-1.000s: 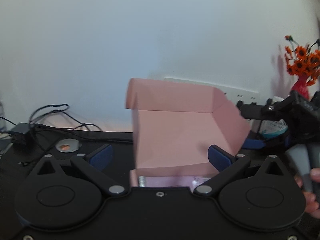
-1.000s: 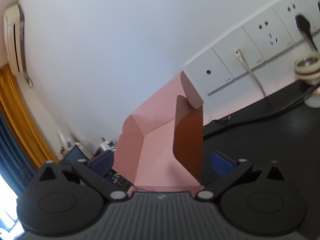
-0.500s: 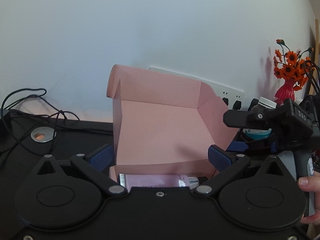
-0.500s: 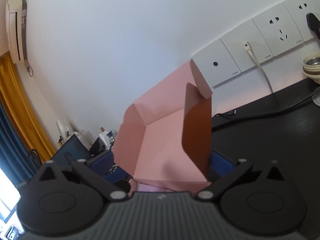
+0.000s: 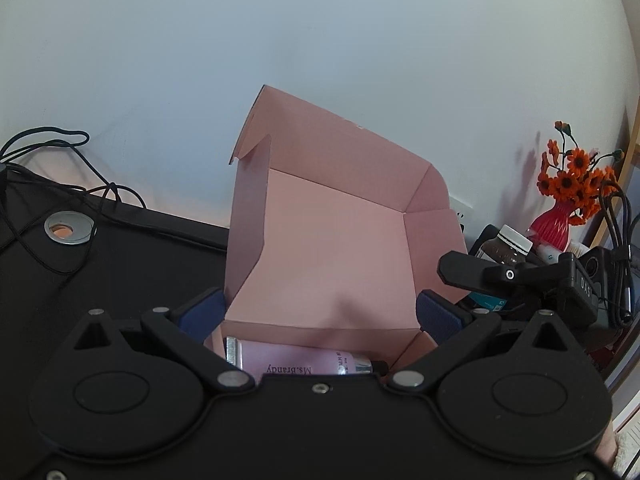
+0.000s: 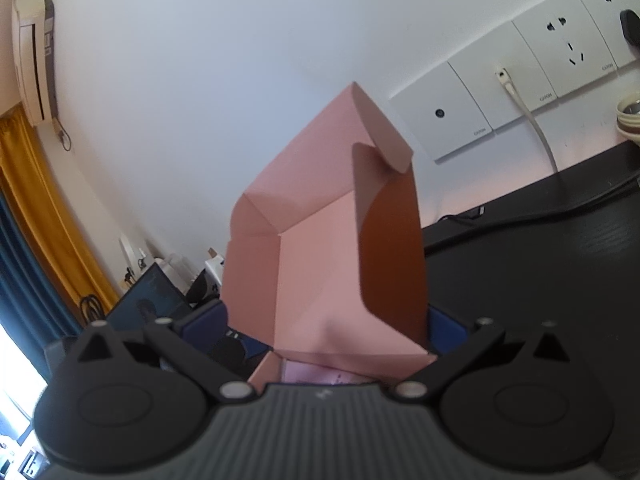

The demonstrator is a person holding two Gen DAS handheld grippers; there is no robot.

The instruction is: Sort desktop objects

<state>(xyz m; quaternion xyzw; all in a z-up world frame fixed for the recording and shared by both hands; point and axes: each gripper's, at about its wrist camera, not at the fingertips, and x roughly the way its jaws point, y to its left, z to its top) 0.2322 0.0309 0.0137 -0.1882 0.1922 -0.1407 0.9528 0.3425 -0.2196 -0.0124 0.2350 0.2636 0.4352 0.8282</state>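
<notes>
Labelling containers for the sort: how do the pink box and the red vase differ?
The pink box is matte, flat-sided cardboard with its lid standing open; the red vase is glossy, rounded and ribbed. The pink box sits mid-desk between the left gripper fingers and holds a pink tube; the red vase stands far right by the wall, holding orange flowers. Both rest on the black desk.
</notes>
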